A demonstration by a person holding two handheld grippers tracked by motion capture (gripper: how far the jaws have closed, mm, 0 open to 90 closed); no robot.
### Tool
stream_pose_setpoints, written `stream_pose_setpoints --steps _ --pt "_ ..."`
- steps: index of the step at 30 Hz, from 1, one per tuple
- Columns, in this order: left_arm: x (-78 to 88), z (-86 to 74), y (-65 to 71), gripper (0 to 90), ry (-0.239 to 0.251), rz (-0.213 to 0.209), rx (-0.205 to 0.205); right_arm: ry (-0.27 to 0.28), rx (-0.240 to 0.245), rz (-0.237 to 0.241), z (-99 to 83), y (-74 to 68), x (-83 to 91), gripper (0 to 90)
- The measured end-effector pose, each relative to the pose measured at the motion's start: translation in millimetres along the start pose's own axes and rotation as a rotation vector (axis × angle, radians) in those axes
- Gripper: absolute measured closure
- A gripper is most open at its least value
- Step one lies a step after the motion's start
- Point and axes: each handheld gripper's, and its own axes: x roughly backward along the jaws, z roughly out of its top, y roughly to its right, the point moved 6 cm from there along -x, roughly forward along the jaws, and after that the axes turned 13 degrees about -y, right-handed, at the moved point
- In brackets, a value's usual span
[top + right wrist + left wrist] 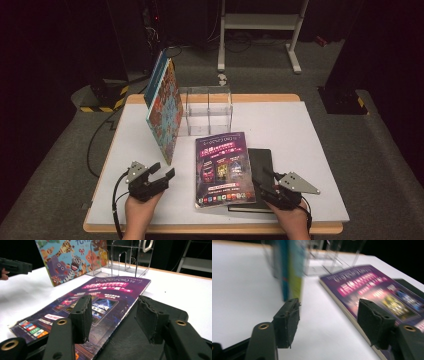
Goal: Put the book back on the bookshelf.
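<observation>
A white table top (75, 150) with a wooden rim fills the high view, set on grey carpet in a dark room, with a white metal stand (260, 22) on the floor beyond its far edge. Bare white surface lies open along the left side, the right side and the near left corner; the middle is crowded.

A colourful picture book (165, 110) stands on edge, leaning against the left side of a clear acrylic rack (207, 107) near the table's far edge. In front of the rack a purple magazine (223, 167) lies flat, reaching almost to the near edge. Its right side overlaps a black notebook (262, 160) lying flat beneath and beside it.

The left gripper (162, 175), held in a hand (137, 212) at the near edge, has its jaws spread apart and holds nothing; it sits just short of the picture book's lower corner, with the magazine to its right. In the left gripper view the book's spine shows past the left jaw, blurred.

The right gripper (265, 177), in the other hand (295, 220), rests at the notebook's near right corner. In the right gripper view its jaws stand apart, empty, straddling the magazine's edge where it meets the notebook.
</observation>
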Motion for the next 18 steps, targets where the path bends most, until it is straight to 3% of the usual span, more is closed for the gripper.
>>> stream_pose_setpoints --steps 6,11,18 --pt "-30.1 -5.1 26.2 27.6 -0.113 -0.060 -0.031 -0.029 0.003 -0.007 -3.3 4.9 -0.9 43.8" --pt "-55.9 -1.3 43.8 20.6 -0.178 -0.109 -0.001 -0.038 0.000 -0.013 -5.1 8.0 -0.5 43.6" --pt "-92.9 10.2 58.6 15.4 -0.250 -0.115 0.028 -0.036 -0.009 -0.011 -5.2 10.6 0.7 43.8"
